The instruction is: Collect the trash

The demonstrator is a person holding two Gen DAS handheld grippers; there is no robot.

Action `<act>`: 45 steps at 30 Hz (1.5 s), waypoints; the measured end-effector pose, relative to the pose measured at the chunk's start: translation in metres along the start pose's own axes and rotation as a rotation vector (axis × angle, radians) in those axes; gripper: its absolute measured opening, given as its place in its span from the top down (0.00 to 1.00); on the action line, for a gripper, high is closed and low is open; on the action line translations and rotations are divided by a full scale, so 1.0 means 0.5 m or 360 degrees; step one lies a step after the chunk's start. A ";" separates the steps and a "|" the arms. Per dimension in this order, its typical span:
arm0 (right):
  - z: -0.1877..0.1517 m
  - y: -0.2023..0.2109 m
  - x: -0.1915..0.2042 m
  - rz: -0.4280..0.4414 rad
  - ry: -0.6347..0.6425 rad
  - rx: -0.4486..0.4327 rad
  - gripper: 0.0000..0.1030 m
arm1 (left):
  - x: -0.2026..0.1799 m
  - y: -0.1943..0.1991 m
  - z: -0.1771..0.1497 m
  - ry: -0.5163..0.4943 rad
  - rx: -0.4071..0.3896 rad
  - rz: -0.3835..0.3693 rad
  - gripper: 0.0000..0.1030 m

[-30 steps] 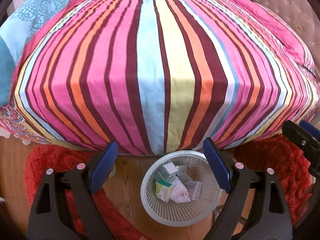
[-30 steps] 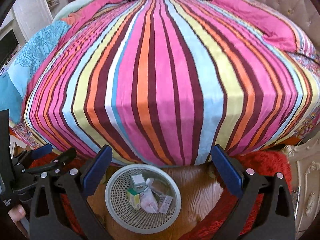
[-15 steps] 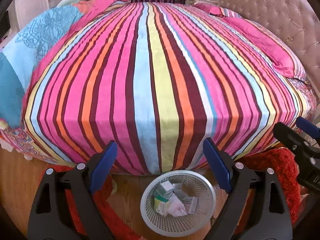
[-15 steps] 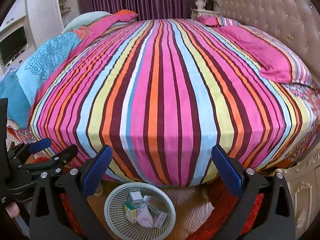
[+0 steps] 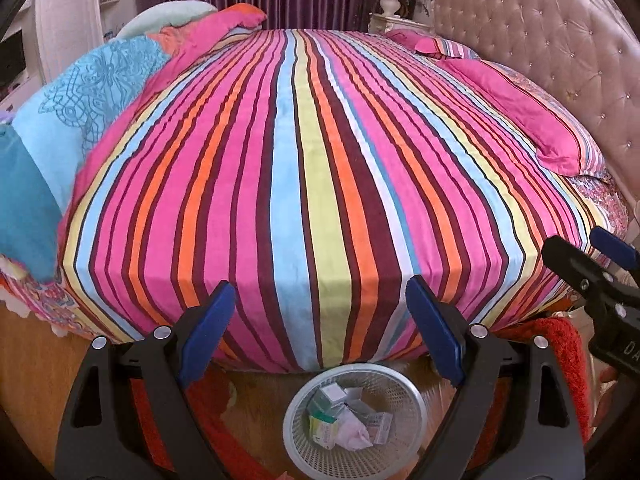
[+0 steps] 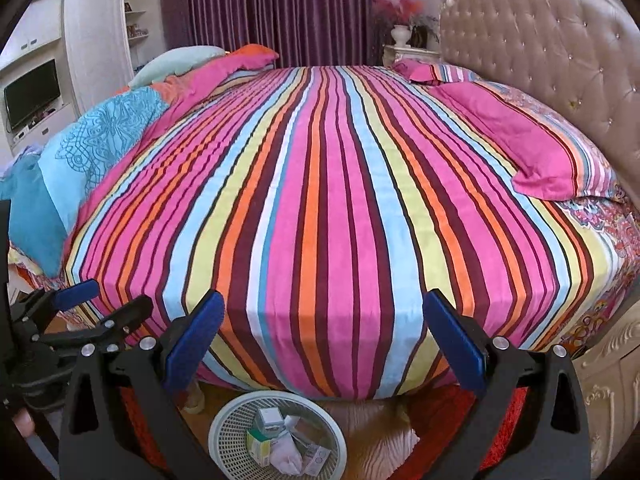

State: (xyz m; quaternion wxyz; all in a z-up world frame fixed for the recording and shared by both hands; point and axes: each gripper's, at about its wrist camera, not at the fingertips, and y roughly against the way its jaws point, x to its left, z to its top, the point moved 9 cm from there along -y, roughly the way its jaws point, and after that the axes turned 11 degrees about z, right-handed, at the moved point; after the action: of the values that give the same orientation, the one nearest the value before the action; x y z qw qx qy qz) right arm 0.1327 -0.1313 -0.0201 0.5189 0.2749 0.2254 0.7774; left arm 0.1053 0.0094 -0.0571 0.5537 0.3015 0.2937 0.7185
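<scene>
Striped multicoloured bedcover (image 5: 304, 184) was seen bare; both claws, left claw (image 5: 320, 328) and right claw (image 6: 324, 340), had been raised, open and empty, above the white perforated plastic basket (image 5: 404, 396) of collected trash.

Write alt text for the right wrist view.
The open, empty right tool points at a striped bed, with a white basket of small boxes and crumpled paper on the wood floor below. The left tool shows at the left edge; a tufted headboard and purple curtains stand behind.
</scene>
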 end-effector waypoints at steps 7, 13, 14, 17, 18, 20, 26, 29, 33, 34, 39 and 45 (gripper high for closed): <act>0.025 0.012 0.001 0.0005 -0.0007 -0.0063 0.08 | -0.002 0.006 0.013 -0.0014 -0.0009 0.0006 0.18; 0.045 0.029 0.007 0.0012 0.0018 -0.0109 0.08 | -0.001 0.023 0.033 -0.0027 -0.0068 0.0026 0.18; 0.050 0.031 0.007 0.0014 0.0013 -0.0117 0.08 | 0.000 0.024 0.038 -0.0017 -0.0066 0.0013 0.18; 0.060 0.035 0.004 0.0011 0.0008 -0.0138 0.08 | 0.002 0.027 0.049 -0.0003 -0.0070 0.0007 0.18; 0.063 0.037 0.003 0.0008 0.0008 -0.0144 0.08 | 0.003 0.029 0.053 -0.0002 -0.0077 0.0008 0.18; 0.068 0.039 -0.001 0.0002 0.0007 -0.0155 0.08 | 0.005 0.034 0.064 0.0002 -0.0095 0.0011 0.18; 0.085 0.043 -0.011 -0.0009 -0.0010 -0.0192 0.08 | 0.016 0.049 0.094 0.0034 -0.0161 -0.0001 0.18; 0.091 0.043 -0.017 -0.0022 -0.0012 -0.0201 0.08 | 0.022 0.053 0.107 0.0041 -0.0177 0.0007 0.18; 0.099 0.042 -0.021 -0.0017 -0.0028 -0.0210 0.08 | 0.028 0.056 0.122 0.0047 -0.0188 0.0012 0.18; 0.102 0.043 -0.020 -0.0019 -0.0025 -0.0214 0.08 | 0.029 0.056 0.126 0.0051 -0.0191 0.0014 0.18; 0.116 0.046 -0.020 -0.0020 -0.0011 -0.0231 0.08 | 0.031 0.058 0.142 0.0059 -0.0197 0.0014 0.18; 0.118 0.043 -0.022 -0.0013 -0.0016 -0.0229 0.08 | 0.027 0.060 0.151 0.0028 -0.0206 0.0044 0.18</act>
State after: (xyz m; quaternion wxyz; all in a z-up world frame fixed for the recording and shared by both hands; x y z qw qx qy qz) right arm 0.1604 -0.1457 0.0357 0.5416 0.2398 0.1675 0.7881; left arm 0.1411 0.0227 0.0158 0.5593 0.2628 0.2474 0.7463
